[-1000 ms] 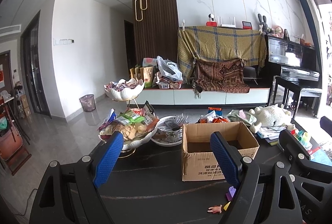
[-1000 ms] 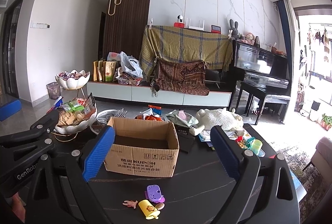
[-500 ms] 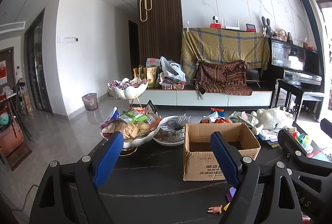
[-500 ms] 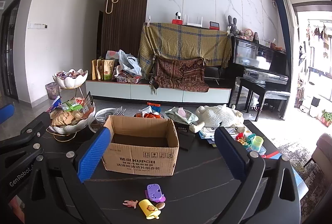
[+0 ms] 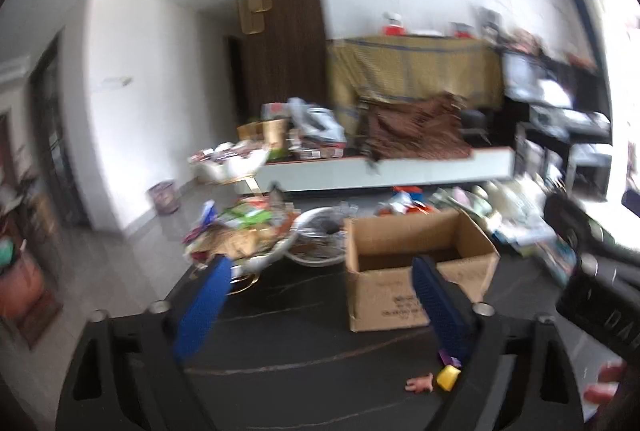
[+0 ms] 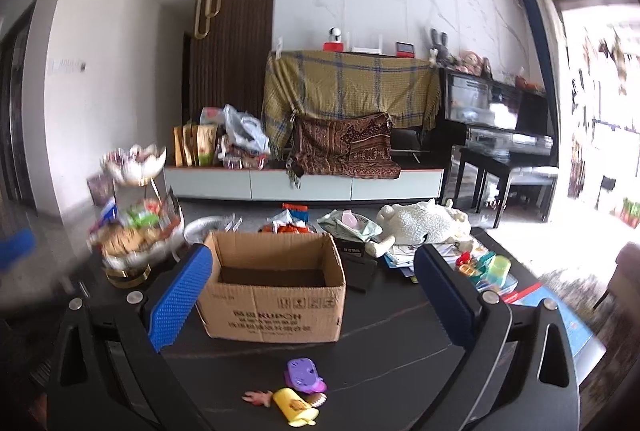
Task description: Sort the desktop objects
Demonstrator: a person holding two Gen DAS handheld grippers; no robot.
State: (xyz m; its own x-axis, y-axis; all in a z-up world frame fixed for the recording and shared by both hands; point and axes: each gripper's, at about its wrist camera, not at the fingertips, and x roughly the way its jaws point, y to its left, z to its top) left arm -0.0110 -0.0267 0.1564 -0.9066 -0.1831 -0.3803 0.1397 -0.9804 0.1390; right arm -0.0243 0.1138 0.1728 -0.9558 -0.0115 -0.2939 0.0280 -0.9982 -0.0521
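An open, empty cardboard box (image 6: 272, 311) stands on the dark table (image 6: 400, 351). In front of it lie a purple toy (image 6: 304, 375), a yellow toy (image 6: 294, 407) and a small pink figure (image 6: 256, 398). My right gripper (image 6: 312, 251) hovers short of the box, its jaws opening with nothing between them. The blurred left wrist view shows the same box (image 5: 384, 303) and the yellow toy (image 5: 448, 377) by the right finger. My left gripper (image 5: 320, 263) is also opening and holds nothing. The right gripper's body (image 5: 592, 271) shows at that view's right edge.
A tiered snack stand (image 6: 132, 243) and a white bowl (image 6: 208, 225) sit left of the box. Behind and to the right are a plush sheep (image 6: 424, 223), a black wallet (image 6: 360, 267), books and colourful cups (image 6: 488, 267). A hand (image 5: 604, 383) holds the right gripper.
The left wrist view has blurred and tilted as that gripper rolled. The right jaws stand slightly wider. Box and toys have not moved.
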